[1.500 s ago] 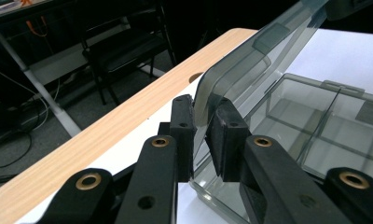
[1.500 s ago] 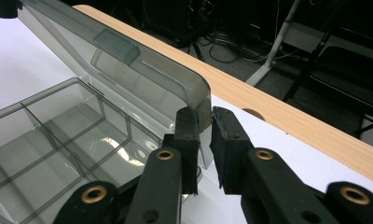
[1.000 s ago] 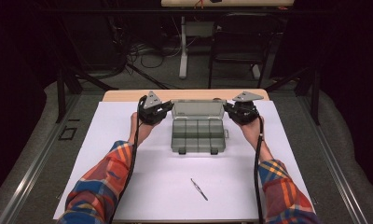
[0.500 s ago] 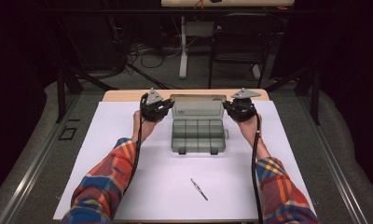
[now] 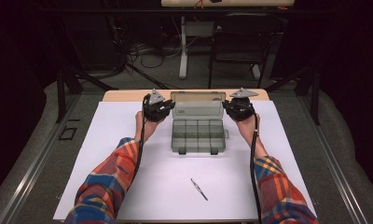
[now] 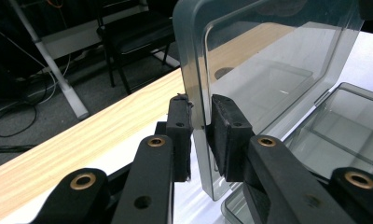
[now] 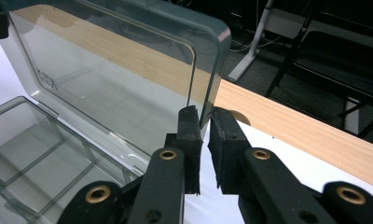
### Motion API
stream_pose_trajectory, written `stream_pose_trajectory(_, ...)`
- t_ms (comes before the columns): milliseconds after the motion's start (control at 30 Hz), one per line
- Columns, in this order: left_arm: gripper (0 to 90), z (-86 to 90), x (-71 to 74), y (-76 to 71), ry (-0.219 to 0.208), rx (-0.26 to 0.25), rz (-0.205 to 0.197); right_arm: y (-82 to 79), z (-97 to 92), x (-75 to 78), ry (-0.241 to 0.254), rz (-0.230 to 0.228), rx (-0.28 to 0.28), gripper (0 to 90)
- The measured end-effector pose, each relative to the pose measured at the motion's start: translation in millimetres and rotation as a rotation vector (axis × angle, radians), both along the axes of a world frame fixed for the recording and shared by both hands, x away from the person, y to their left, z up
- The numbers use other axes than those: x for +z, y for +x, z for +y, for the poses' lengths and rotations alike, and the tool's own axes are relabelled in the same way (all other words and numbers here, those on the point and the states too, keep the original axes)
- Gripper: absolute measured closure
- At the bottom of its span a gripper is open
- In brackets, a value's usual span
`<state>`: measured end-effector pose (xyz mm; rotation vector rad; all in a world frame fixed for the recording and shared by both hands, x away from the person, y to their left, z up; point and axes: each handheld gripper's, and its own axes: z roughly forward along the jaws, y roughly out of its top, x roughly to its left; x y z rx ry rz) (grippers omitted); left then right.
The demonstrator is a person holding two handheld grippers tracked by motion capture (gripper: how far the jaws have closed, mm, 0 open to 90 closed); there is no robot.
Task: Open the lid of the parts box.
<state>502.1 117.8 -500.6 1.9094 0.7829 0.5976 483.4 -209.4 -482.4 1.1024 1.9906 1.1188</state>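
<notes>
White paper (image 5: 128, 140) covers the table, and the box (image 5: 197, 136) stands at its far middle with the clear lid (image 5: 197, 104) raised almost upright. The left gripper (image 6: 201, 128) has its jaws around the lid's side edge, near it but seemingly not pressing hard. The right gripper (image 7: 204, 122) pinches the other side edge with jaws nearly together. I think the smooth plastic may slip out on the left, and then the lid could fall shut or twist at the hinge. A pull to one side may drag the light box. Tweezers (image 5: 199, 189) lie well apart, near the person.
</notes>
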Motion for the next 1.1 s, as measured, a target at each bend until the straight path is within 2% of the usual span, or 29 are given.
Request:
stream_pose_trajectory(433,77.4,-1.8,-12.7,8.3,0.001,0.013,0.044,8.6,2.1,-12.7,-0.011,0.031,-0.016,81.8)
stream_pose_trajectory(767,77.3,-2.9,-19.3,12.0,0.011,0.02,0.063,13.3,3.6,-21.1,-0.013,0.051,-0.023,81.5)
stream_pose_trajectory(1100,77.5,-4.2,-29.5,15.9,0.029,0.029,0.093,18.5,4.9,-31.2,-0.036,0.078,-0.028,80.5)
